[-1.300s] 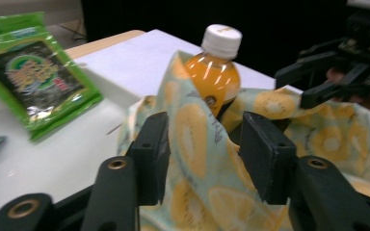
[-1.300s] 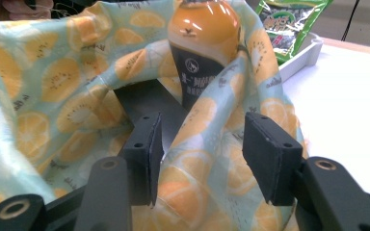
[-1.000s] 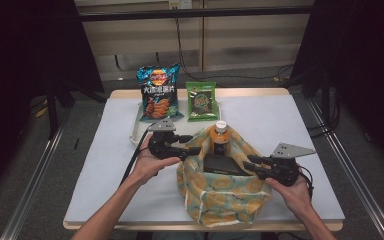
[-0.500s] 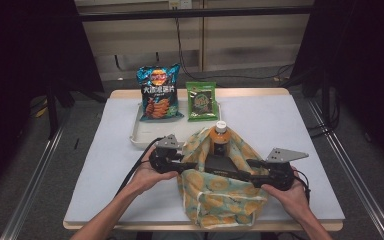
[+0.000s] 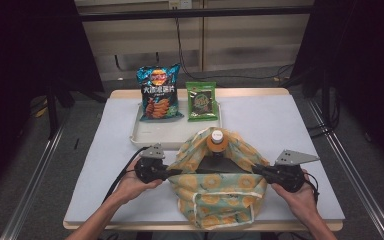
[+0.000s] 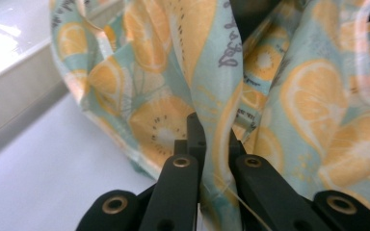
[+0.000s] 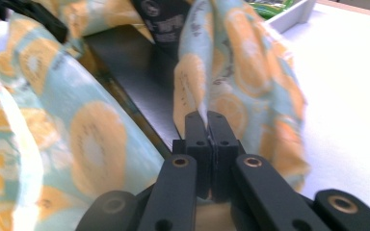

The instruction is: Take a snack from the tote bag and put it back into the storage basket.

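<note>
Lemon-print bag (image 5: 215,192) is sitting at the table's (image 5: 290,125) near edge, a bottle (image 5: 217,140) poking out. I'm clamping my left gripper (image 5: 176,172) on its left rim and my right gripper (image 5: 256,170) on its right rim, both jaws having just been closing on cloth.

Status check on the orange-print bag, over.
Left gripper and right gripper have just closed, each pinching a side of the orange-print bag's rim. Orange-capped bottle stands inside. Tray with chip bag sits behind, apart from the work.
</note>
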`<act>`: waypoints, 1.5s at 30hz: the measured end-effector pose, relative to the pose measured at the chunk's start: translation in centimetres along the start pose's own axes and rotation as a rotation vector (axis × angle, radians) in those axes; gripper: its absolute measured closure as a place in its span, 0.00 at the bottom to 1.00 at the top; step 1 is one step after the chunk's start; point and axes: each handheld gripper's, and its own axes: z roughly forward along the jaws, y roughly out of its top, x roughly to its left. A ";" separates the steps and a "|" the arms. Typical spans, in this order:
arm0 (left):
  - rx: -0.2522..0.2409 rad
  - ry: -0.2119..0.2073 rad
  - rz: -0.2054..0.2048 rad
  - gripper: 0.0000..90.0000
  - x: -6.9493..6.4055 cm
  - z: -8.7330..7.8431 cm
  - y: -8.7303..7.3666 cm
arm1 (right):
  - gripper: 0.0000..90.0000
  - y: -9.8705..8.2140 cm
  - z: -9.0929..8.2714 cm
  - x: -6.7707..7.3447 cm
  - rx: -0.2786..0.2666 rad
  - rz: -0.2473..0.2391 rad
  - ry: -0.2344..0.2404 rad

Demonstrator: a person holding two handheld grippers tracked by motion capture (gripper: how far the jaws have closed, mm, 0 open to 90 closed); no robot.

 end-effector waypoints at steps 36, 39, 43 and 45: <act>-0.133 0.055 -0.048 0.67 0.9 0.8 1.3 | 0.62 -0.1 -0.4 -1.5 -0.075 0.059 -0.032; -0.164 0.049 -0.050 0.60 0.6 0.4 1.6 | 0.56 0.1 -0.6 -1.2 -0.090 0.064 -0.026; -0.218 0.042 -0.046 0.57 0.3 -0.7 2.4 | 0.53 0.4 -1.0 -1.0 -0.112 0.070 -0.022; -0.235 0.043 -0.047 0.59 0.1 -1.1 2.7 | 0.53 0.6 -1.1 -0.8 -0.121 0.073 -0.015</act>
